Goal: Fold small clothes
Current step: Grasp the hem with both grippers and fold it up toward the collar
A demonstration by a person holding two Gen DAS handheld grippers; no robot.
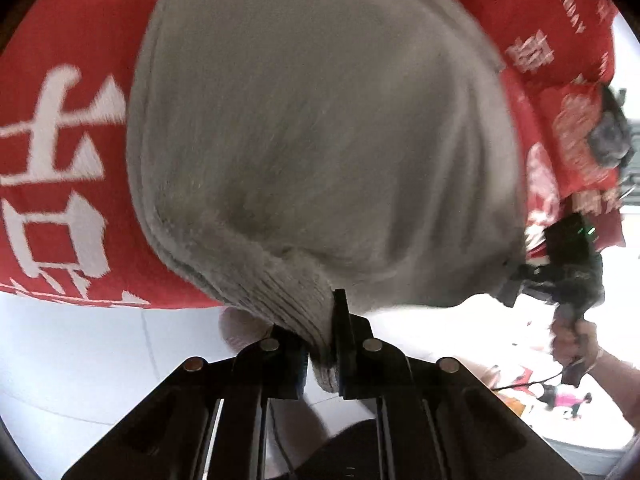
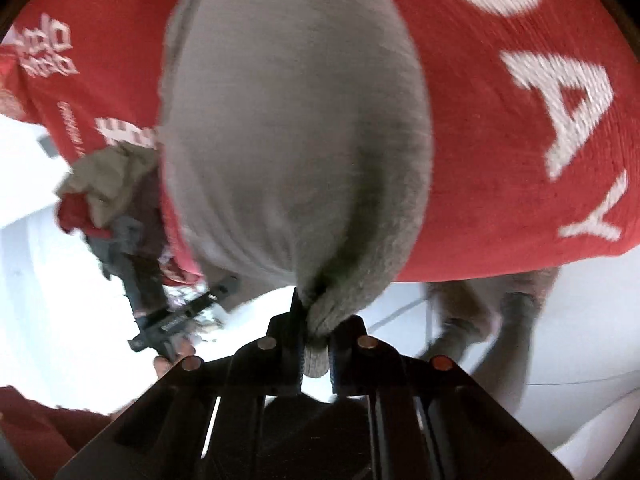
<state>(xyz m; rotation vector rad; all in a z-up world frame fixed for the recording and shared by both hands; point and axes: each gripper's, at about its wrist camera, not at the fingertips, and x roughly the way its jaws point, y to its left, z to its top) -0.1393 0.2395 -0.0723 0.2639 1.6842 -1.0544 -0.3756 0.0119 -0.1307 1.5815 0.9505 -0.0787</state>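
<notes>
A grey knitted garment (image 1: 320, 140) hangs stretched between both grippers above a red cloth (image 1: 60, 160) with white lettering. My left gripper (image 1: 320, 340) is shut on a bunched, ribbed corner of it. In the right wrist view the same grey garment (image 2: 296, 120) fills the middle, and my right gripper (image 2: 316, 340) is shut on another gathered corner. The left wrist view also shows the right gripper's black body (image 1: 568, 264) at the garment's far right corner, held by a hand (image 1: 576, 340). The garment hides most of the red cloth (image 2: 520, 120).
A white surface (image 1: 80, 360) lies below the red cloth. A crumpled beige cloth (image 2: 108, 184) sits at the left, and a grey piece of fabric (image 2: 500, 320) hangs at the lower right. Small colourful items (image 1: 568, 400) lie at the right edge.
</notes>
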